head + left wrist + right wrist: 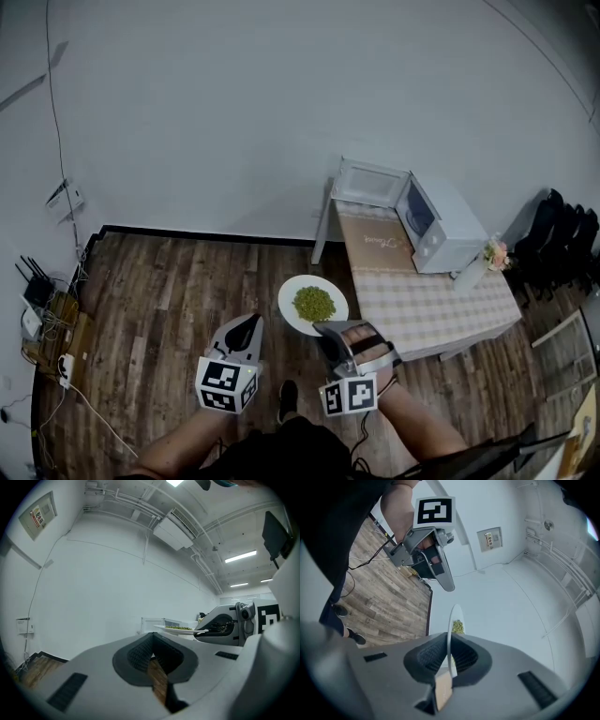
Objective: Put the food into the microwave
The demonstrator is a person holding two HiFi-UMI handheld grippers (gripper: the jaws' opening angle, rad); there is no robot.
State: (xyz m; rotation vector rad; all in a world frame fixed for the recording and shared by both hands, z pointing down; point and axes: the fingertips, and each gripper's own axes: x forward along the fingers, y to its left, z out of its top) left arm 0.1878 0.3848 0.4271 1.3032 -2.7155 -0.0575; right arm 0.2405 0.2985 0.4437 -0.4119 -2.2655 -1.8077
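A white plate (300, 319) carrying a heap of green food (314, 302) hangs over the wooden floor, left of the table. My right gripper (330, 328) is shut on its near rim; in the right gripper view the plate (453, 618) stands edge-on between the pads, the food (458, 626) showing beyond. To the plate's left my left gripper (246, 326) is shut and holds nothing (152, 656). The white microwave (436, 225) stands at the table's far end, its door (370, 183) swung open to the left.
A checked cloth covers the table (422, 305). A flower vase (489, 255) stands by the microwave. Dark chairs (558, 234) are at the right. Cables and small devices (47, 319) lie along the left wall. A person's shoe (287, 398) is below.
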